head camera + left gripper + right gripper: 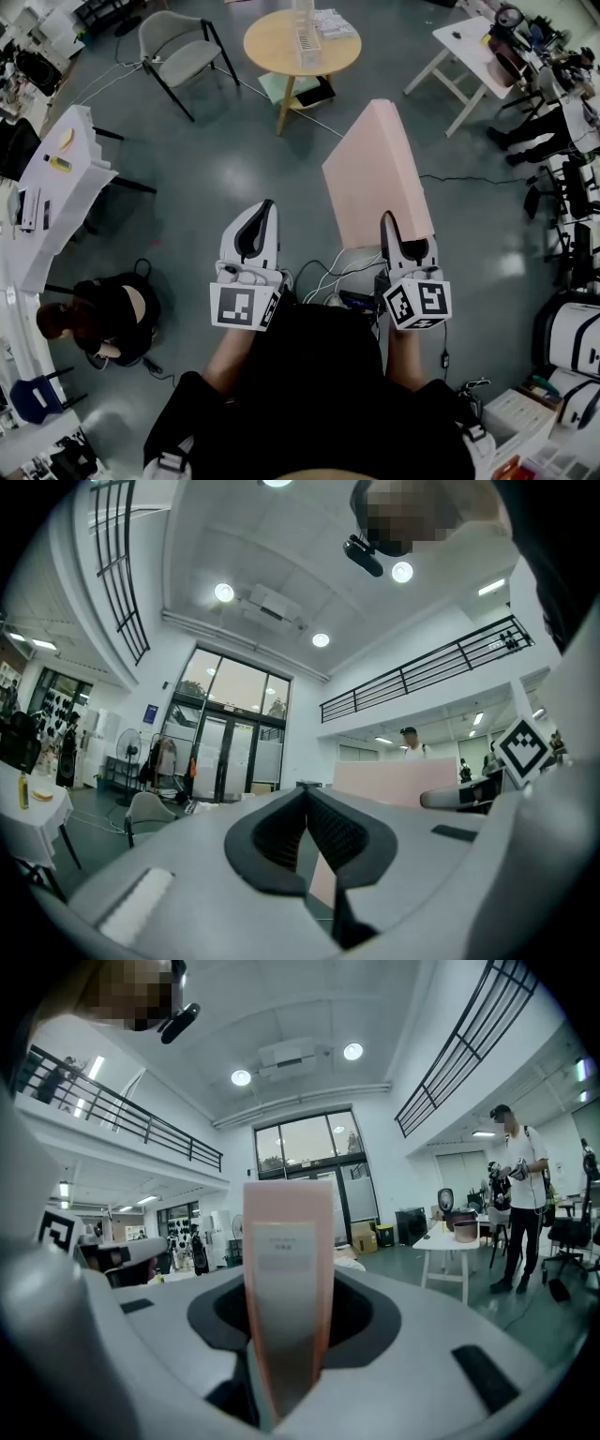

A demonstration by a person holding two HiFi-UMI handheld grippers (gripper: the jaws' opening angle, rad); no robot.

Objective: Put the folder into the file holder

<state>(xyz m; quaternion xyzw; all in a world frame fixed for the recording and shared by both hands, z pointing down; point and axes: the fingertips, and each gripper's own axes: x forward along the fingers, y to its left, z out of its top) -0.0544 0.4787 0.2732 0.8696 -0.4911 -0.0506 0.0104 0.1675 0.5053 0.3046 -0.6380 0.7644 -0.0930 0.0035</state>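
Grey floor (216, 178) spreads underfoot, and a round wooden tabletop (277, 56) well ahead carries the clear file holder (302, 33). The right claw (392, 225) is clamped on the near end of the pink folder (375, 173), far from the holder. The left claw (265, 208) has its jaws together on nothing.

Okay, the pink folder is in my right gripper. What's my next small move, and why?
Probably carry the folder forward toward the file holder on the round table: the right gripper clamps it firmly, and the file holder stands well ahead.
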